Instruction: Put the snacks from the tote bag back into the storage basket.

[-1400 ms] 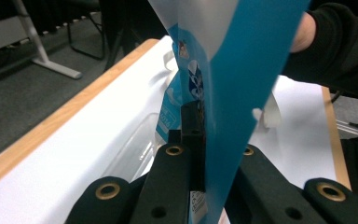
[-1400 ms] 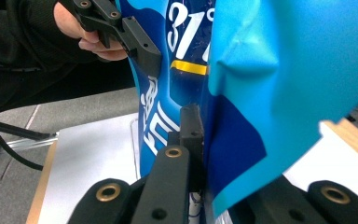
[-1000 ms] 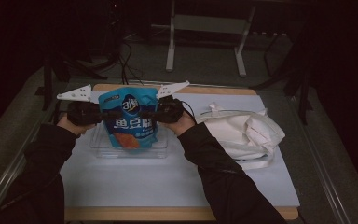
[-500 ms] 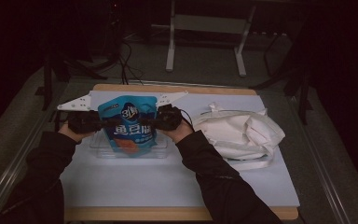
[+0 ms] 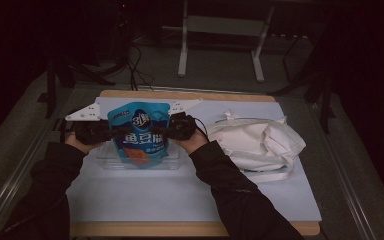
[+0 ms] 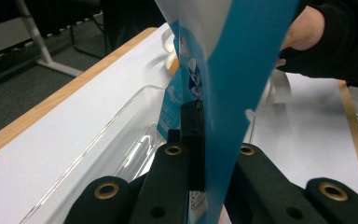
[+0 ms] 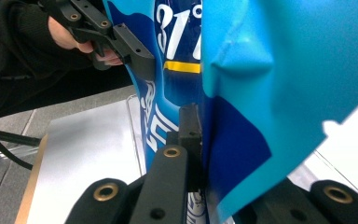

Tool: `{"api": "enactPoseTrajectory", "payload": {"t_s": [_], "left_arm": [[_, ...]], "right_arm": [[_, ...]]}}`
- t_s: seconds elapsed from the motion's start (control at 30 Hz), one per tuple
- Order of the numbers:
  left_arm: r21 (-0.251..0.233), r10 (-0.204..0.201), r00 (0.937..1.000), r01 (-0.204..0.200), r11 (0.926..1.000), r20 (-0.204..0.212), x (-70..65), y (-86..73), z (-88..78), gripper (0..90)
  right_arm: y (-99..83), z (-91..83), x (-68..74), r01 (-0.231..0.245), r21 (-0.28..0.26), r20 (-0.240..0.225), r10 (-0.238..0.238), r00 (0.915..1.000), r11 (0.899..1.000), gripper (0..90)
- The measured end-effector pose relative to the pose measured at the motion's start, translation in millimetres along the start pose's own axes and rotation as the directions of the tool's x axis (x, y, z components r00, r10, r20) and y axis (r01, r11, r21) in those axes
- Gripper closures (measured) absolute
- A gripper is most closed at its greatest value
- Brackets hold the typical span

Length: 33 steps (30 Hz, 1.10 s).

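- Two tongs grip one blue pouch (image 5: 141,134) in the high view: the left tongs (image 5: 105,133) pinch its left edge, the right tongs (image 5: 169,131) its right edge. The pouch stands upright over a clear tray (image 5: 172,162) on the counter (image 5: 145,200); a white bag (image 5: 260,142) lies to the right.
- Left gripper view: its jaws are closed on the pouch's (image 6: 233,79) edge, above the tray (image 6: 107,140).
- Right gripper view: its jaws clamp the pouch (image 7: 261,93); the left tongs (image 7: 142,60) hold the far edge.
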<state>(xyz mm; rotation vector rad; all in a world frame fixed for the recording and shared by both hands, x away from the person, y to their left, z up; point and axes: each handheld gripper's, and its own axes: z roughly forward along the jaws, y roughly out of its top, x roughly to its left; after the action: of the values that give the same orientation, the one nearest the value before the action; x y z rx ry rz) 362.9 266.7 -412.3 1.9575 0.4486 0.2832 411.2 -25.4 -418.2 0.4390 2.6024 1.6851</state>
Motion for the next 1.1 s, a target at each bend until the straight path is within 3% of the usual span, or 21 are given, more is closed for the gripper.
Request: {"api": "enactPoseTrajectory", "payload": {"t_s": [0.23,0.4,0.47,0.63,0.7,0.73,0.77,0.8,0.83,0.9,0.93,0.97,1.03,1.07,1.1], "left_arm": [[0.042,-0.005,0.9992,0.006,0.9991,-0.04,-6.5,0.0,6.5,80.0],[0.054,-0.026,0.9955,0.031,0.9981,-0.091,-10.2,4.4,8.4,61.8],[0.054,-0.033,0.9935,0.039,0.9978,-0.109,-11.8,4.7,8.4,57.6],[0.015,-0.102,0.9846,0.105,0.9943,-0.142,-13.9,5.9,4.5,34.3],[0.017,-0.101,0.9875,0.103,0.9945,-0.122,-13.4,5.1,3.2,22.3],[0.015,-0.106,0.9873,0.109,0.994,-0.118,-14.1,5.2,3.2,22.3],[0.022,-0.118,0.9832,0.122,0.9923,-0.14,-14.9,5.0,3.5,18.3],[0.052,-0.112,0.9835,0.12,0.9913,-0.142,-16.2,5.0,5.1,6.9],[0.052,-0.112,0.9835,0.12,0.9913,-0.142,-16.2,5.0,5.1,1.3],[0.062,-0.122,0.9758,0.135,0.9889,-0.181,-18.6,4.8,5.7,1.1],[0.062,-0.122,0.9758,0.135,0.9889,-0.181,-18.6,4.8,5.7,1.1],[0.06,-0.12,0.9656,0.137,0.9887,-0.231,-21.4,4.2,4.7,1.1],[0.039,-0.137,0.9573,0.151,0.9877,-0.255,-24.1,2.8,1.6,1.1],[0.032,-0.139,0.9545,0.153,0.9878,-0.264,-25.4,1.9,0.2,1.1],[0.029,-0.15,0.9556,0.163,0.9862,-0.253,-27.6,0.2,-2.3,1.1]], "right_arm": [[1.0,-2.9,-1.2,-0.003,0.002,0.012,0.003,0.9999,1.0,78.9],[2.7,-6.0,-2.1,-0.008,-0.001,0.033,0.008,0.9994,1.0,56.9],[2.7,-7.5,-2.5,-0.006,-0.002,0.034,0.007,0.9994,1.0,51.9],[2.7,-11.0,-3.1,-0.017,-0.009,0.044,0.018,0.9989,1.0,31.0],[2.9,-13.3,-3.1,-0.022,-0.011,0.045,0.022,0.9987,1.0,25.8],[2.9,-13.3,-3.1,-0.022,-0.011,0.045,0.022,0.9987,1.0,25.8],[3.0,-14.3,-2.2,-0.012,-0.005,0.061,0.013,0.9981,1.0,21.4],[2.8,-15.1,-0.9,-0.011,0.005,0.094,0.01,0.9956,1.0,18.0],[2.8,-15.1,-0.9,-0.011,0.005,0.094,0.01,0.9956,1.0,18.0],[1.8,-17.1,-0.5,-0.002,-0.002,0.1,0.002,0.995,1.0,17.6],[1.8,-17.1,-0.5,-0.002,-0.002,0.1,0.002,0.995,1.0,17.6],[1.6,-18.5,-1.0,-0.01,-0.009,0.098,0.011,0.9951,1.0,17.6],[0.7,-23.2,-1.4,-0.003,-0.013,0.115,0.005,0.9934,1.0,17.6],[0.1,-25.2,-1.4,0.0,-0.006,0.126,0.001,0.992,1.0,17.6],[-1.1,-28.6,-1.3,0.002,-0.002,0.133,-0.001,0.9911,1.0,17.5]]}}
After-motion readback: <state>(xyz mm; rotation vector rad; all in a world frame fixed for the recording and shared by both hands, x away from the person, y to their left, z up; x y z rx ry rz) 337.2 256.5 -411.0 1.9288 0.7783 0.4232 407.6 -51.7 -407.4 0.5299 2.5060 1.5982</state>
